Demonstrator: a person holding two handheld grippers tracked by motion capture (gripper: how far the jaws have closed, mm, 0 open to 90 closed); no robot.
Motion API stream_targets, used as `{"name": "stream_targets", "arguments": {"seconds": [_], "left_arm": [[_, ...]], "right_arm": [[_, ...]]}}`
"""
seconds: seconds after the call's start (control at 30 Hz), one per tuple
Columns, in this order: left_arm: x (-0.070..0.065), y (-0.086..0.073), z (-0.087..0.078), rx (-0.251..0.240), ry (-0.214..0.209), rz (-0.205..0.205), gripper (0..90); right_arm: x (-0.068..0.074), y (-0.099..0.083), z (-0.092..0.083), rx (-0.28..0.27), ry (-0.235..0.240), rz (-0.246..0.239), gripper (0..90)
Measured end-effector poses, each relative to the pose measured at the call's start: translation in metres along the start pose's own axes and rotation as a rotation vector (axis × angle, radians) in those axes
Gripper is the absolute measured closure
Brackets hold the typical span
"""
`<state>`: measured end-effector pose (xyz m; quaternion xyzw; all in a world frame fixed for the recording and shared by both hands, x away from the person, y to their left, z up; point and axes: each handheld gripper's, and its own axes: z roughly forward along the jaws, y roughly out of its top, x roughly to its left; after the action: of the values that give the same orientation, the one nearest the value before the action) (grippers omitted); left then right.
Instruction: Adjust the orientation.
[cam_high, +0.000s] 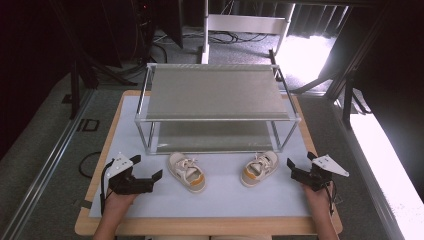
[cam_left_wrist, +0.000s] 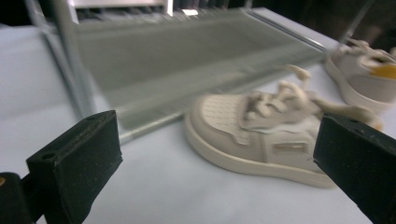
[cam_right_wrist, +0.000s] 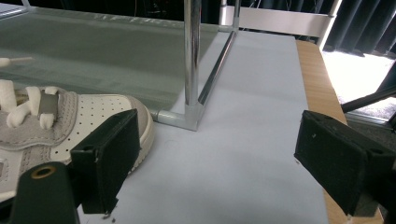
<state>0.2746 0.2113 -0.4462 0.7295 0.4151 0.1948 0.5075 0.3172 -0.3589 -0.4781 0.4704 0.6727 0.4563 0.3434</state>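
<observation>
Nearest the table edge, left gripper (cam_high: 148, 176) and right gripper (cam_high: 299, 166) are held with jaws spread, empty. Between them 2 shoes (cam_high: 187, 172) (cam_high: 259, 168) are set on the mat (cam_high: 220, 200), before the rack (cam_high: 216, 91).

Lab or studio setup, dark curtains (cam_high: 310, 20), floor cables (cam_high: 227, 36), metal rig stands (cam_high: 350, 95), matted table (cam_high: 220, 200)

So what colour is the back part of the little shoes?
Orange, on the heels of both cream sneakers: the left sneaker and the right sneaker. The high view shows it best.
</observation>
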Motion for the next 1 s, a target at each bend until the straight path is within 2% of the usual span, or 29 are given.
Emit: {"name": "stream_targets", "arguments": {"seconds": [0.03,0.07,0.17,0.2,0.33,0.37,0.43,0.47,0.57,0.6,0.7,0.73,0.77,1.0], "left_arm": [[0.000,0.000,0.000,0.000,0.000,0.000,0.5],[-0.005,0.006,0.001,0.031,-0.007,0.019,0.6],[-0.010,0.011,0.002,0.046,-0.021,0.036,3.4],[-0.017,0.017,0.003,0.068,-0.037,0.052,3.4],[-0.025,0.026,0.005,0.095,-0.051,0.065,3.5],[-0.029,0.028,0.006,0.107,-0.042,0.073,3.5],[-0.035,0.033,0.009,0.132,-0.057,0.088,5.2],[-0.041,0.038,0.013,0.168,-0.053,0.109,5.2],[-0.047,0.042,0.015,0.189,-0.061,0.122,5.2],[-0.053,0.046,0.017,0.211,-0.073,0.134,5.2],[-0.059,0.050,0.020,0.233,-0.094,0.143,5.3],[-0.064,0.053,0.022,0.264,-0.110,0.158,5.3],[-0.064,0.053,0.022,0.264,-0.110,0.158,5.6],[-0.077,0.060,0.036,0.373,-0.154,0.180,6.3]], "right_arm": [[0.000,0.000,0.000,0.000,0.000,0.000,13.7],[0.000,0.000,0.000,0.000,0.000,0.001,13.7],[-0.001,0.000,0.000,0.004,-0.004,0.009,13.8],[-0.001,0.000,0.000,0.005,-0.004,0.016,13.9],[-0.001,0.000,0.000,0.006,-0.005,0.019,14.0],[-0.001,0.000,0.000,0.006,-0.005,0.019,14.0],[-0.001,0.000,0.000,0.007,-0.005,0.015,14.1],[0.000,0.000,0.001,0.008,-0.008,0.014,14.3],[-0.001,0.000,0.001,0.009,-0.009,0.018,14.4],[-0.001,0.000,0.001,0.009,-0.010,0.021,14.4],[-0.001,0.000,0.001,0.010,-0.011,0.023,14.4],[-0.001,0.000,0.001,0.010,-0.012,0.023,14.4],[-0.001,0.000,0.001,0.011,-0.012,0.022,14.4],[-0.001,0.000,0.001,0.012,-0.012,0.021,14.5]]}}
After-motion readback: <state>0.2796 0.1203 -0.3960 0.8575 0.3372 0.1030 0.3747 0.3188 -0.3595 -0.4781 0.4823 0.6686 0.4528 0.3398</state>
